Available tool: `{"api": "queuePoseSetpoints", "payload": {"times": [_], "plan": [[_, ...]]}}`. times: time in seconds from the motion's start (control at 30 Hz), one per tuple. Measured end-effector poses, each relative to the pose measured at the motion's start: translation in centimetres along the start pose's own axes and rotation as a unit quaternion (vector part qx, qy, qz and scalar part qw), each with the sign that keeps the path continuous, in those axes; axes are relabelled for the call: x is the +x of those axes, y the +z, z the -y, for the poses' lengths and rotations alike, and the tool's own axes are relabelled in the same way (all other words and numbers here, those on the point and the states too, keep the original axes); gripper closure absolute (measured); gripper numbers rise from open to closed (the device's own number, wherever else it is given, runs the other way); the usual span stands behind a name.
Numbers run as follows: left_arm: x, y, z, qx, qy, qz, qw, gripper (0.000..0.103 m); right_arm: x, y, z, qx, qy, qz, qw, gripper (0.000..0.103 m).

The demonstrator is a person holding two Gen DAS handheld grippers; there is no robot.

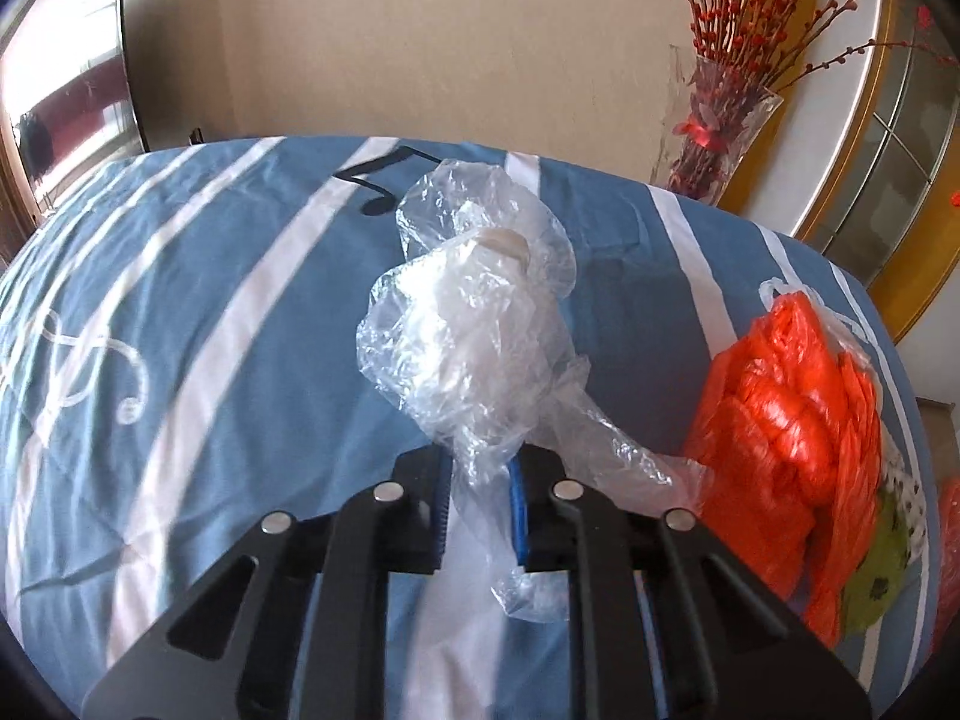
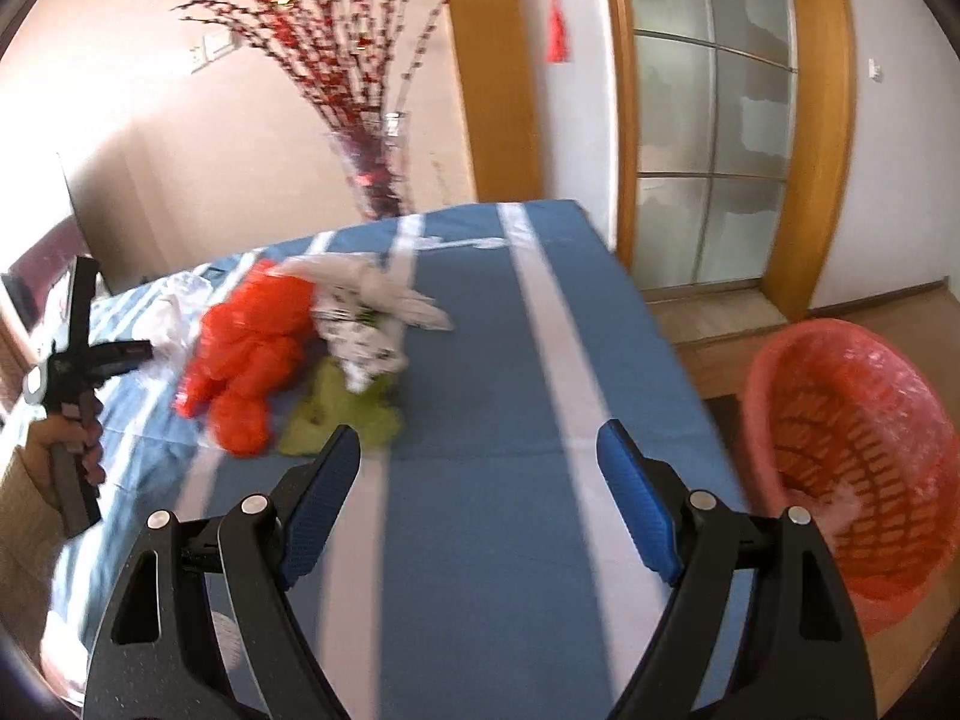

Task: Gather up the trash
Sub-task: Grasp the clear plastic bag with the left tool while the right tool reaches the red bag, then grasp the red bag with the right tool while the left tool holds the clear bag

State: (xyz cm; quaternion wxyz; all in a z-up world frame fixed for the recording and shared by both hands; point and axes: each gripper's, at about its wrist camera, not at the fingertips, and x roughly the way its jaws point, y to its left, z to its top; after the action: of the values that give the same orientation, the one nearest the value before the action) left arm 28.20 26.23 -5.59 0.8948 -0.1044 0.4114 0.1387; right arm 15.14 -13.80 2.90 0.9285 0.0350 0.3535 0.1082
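Left gripper (image 1: 480,480) clamps a crumpled clear plastic bag (image 1: 468,336) over the blue striped cloth (image 1: 240,300), just left of an orange bag (image 1: 786,420). Right gripper (image 2: 480,504) hangs released with nothing between its 2 pads, a red basket (image 2: 852,450) at its right.

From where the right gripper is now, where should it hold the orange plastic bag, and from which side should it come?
Grip the bulging near lobe of the orange plastic bag, coming from above and in front. It lies crumpled and soft on the blue sheet, so any raised fold should pinch; the right gripper is open and empty.
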Motion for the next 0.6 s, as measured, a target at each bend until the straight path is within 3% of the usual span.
{"api": "queuePoseSetpoints", "payload": {"times": [0.1, 0.23, 0.37, 0.6], "plan": [[-1.1, -0.5, -1.4, 0.000, 0.002, 0.007, 1.0000, 0.086, 0.9, 0.7, -2.4, -0.007, 0.030, -0.005, 1.000, 0.026], [-2.6, -1.1, -3.0, 0.003, 0.005, 0.018, 0.9998, 0.086, 2.7, 1.7, -5.7, -0.021, 0.064, -0.014, 0.998, 0.042], [-4.1, -1.6, -4.1, 0.014, 0.009, 0.034, 0.9993, 0.086, 5.6, 2.6, -8.8, -0.018, 0.096, -0.038, 0.994, 0.046], [-5.7, -2.4, -5.0, 0.023, 0.001, 0.045, 0.9987, 0.086, 10.1, 2.8, -11.9, -0.027, 0.070, -0.070, 0.995, 0.046]]}}
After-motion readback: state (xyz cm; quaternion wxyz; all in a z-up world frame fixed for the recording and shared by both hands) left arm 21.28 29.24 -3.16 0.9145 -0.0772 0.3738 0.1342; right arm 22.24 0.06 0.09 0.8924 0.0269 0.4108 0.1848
